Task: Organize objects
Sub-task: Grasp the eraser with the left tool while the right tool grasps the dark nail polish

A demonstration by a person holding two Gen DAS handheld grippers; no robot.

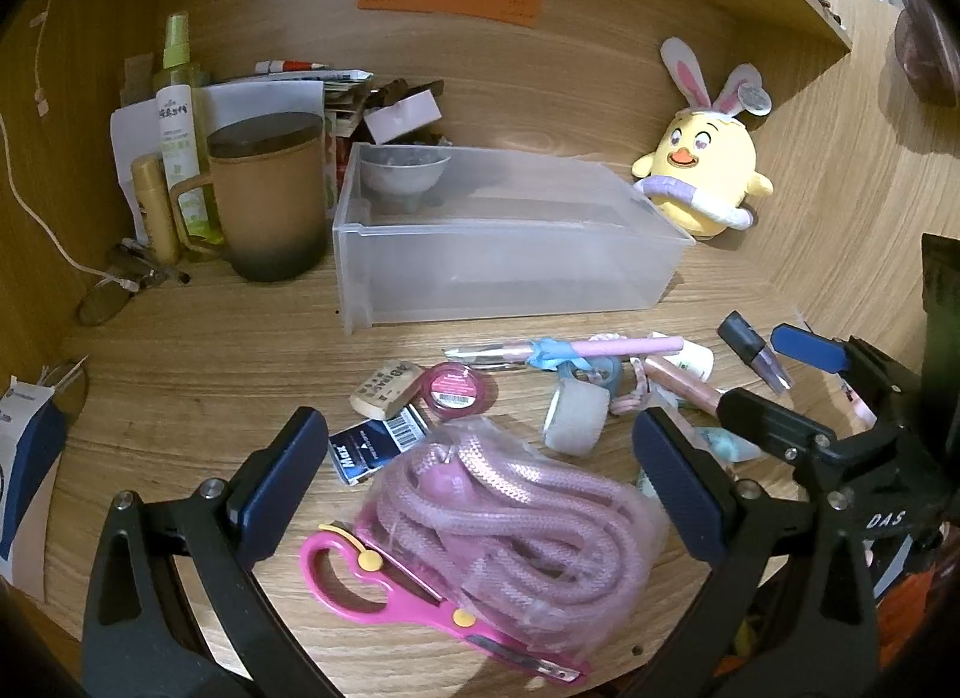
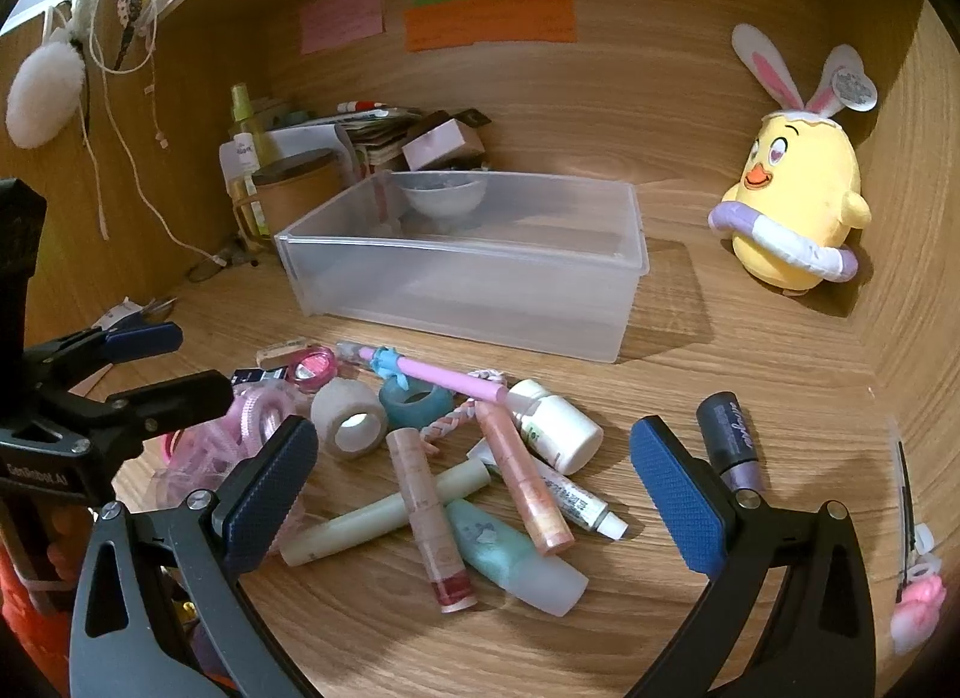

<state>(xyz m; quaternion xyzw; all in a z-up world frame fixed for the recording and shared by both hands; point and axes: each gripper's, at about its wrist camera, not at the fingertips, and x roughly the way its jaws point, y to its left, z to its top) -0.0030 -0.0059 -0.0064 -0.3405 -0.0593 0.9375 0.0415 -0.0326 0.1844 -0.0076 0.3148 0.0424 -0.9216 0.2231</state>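
- the clear plastic bin stands on the wooden desk; everything below is placed relative to it.
- inside the bin, at its back left corner, sits a small pale bowl.
- in front of the bin lies a scatter of small things: a pink pen, a white tape roll, a teal ring, a white bottle, several tubes.
- front-left of the bin, a bagged pink rope lies against pink scissors.
- the left gripper hovers over the rope, fingers spread wide, pinching nothing.
- the right gripper hangs above the tubes, fingers likewise spread, empty.
- left of the bin stands a brown lidded mug.
- right of the bin sits a yellow chick plush.
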